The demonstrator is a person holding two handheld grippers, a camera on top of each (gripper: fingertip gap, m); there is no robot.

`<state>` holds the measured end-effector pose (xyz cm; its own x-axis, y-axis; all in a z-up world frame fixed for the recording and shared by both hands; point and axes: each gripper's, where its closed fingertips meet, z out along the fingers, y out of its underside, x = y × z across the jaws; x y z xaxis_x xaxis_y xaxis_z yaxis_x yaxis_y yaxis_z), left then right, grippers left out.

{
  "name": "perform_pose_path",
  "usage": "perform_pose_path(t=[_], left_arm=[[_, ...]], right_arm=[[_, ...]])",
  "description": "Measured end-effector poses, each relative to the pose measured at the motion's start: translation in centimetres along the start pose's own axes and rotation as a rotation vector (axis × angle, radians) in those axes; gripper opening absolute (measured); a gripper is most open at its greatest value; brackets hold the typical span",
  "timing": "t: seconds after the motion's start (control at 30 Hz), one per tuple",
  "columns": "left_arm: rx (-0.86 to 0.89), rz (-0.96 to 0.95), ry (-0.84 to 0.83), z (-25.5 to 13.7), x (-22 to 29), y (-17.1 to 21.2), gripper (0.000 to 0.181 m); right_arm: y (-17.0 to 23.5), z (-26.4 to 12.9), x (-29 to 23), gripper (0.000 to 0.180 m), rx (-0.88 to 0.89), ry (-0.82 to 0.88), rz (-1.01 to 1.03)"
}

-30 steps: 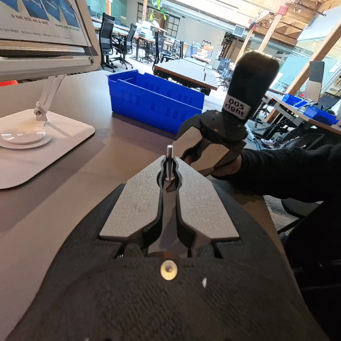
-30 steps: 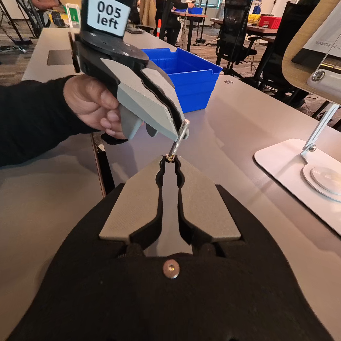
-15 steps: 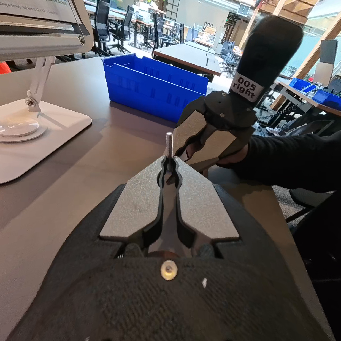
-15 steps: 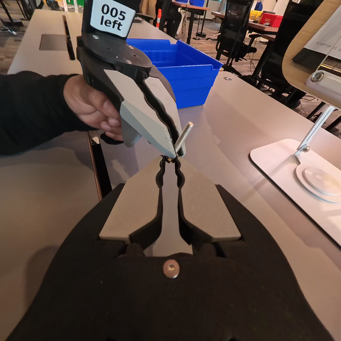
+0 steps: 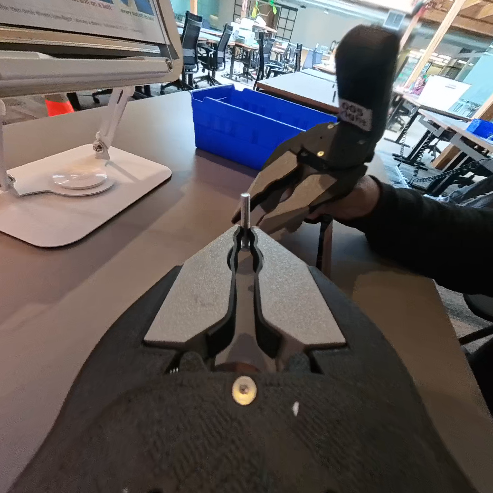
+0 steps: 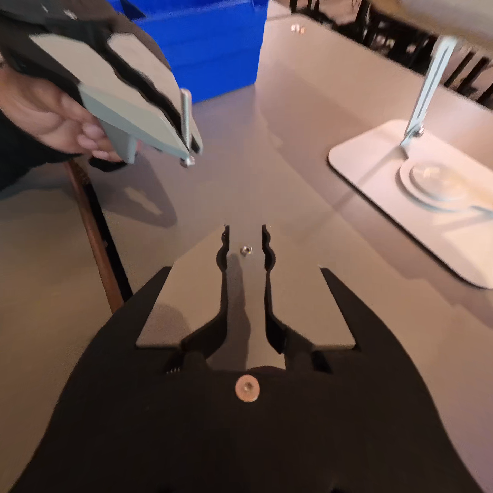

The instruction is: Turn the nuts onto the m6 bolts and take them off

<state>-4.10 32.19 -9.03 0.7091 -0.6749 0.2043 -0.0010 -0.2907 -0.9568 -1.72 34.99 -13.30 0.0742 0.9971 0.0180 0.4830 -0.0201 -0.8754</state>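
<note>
My left gripper [image 5: 244,236] is shut on an M6 bolt [image 5: 244,210], gripping it near the head with the threaded shank standing upright. In the right wrist view the same gripper [image 6: 191,152] holds the bolt [image 6: 186,117] at upper left, above the table. My right gripper [image 6: 244,226] is open and empty, angled down at the table. A small silver nut [image 6: 246,250] lies on the table between its fingers. In the left wrist view the right gripper [image 5: 254,220] sits just behind and right of the bolt, with its jaws apart.
A blue plastic bin [image 5: 253,128] stands at the back of the table [image 5: 80,280] and also shows in the right wrist view [image 6: 213,42]. A white stand base [image 5: 80,192] lies beside it [image 6: 413,192]. A dark seam [image 6: 93,234] divides two tabletops. Spacing between my two grippers at the tips: around 6 cm.
My right gripper held the nut at the bolt's end. It has opened, pulled away and tilted down, and the nut now lies on the table. The left gripper still holds the bolt.
</note>
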Motion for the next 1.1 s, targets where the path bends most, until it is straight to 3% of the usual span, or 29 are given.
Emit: perform_pose_path(t=[0.17,0.43,0.63,0.73,1.1], left_arm=[[-0.019,0.002,-0.029,0.0,-0.6,0.4,0.002],[-0.078,0.077,-0.052,0.4,-0.1,1.0,0.002],[-0.092,0.081,-0.063,0.3,-0.4,1.2,0.002],[-0.107,0.092,-0.067,0.2,-0.5,1.4,0.002],[-0.151,0.083,-0.062,1.0,-0.9,3.1,0.002]], right_arm=[[3.2,1.6,0.6,0.025,-0.158,0.034,0.025],[4.5,3.0,0.6,0.028,-0.238,0.078,0.032],[4.4,3.6,0.8,0.027,-0.243,0.078,0.047],[4.3,3.8,0.9,0.007,-0.243,0.075,0.034],[3.4,2.4,1.4,0.007,-0.190,0.072,0.059]])
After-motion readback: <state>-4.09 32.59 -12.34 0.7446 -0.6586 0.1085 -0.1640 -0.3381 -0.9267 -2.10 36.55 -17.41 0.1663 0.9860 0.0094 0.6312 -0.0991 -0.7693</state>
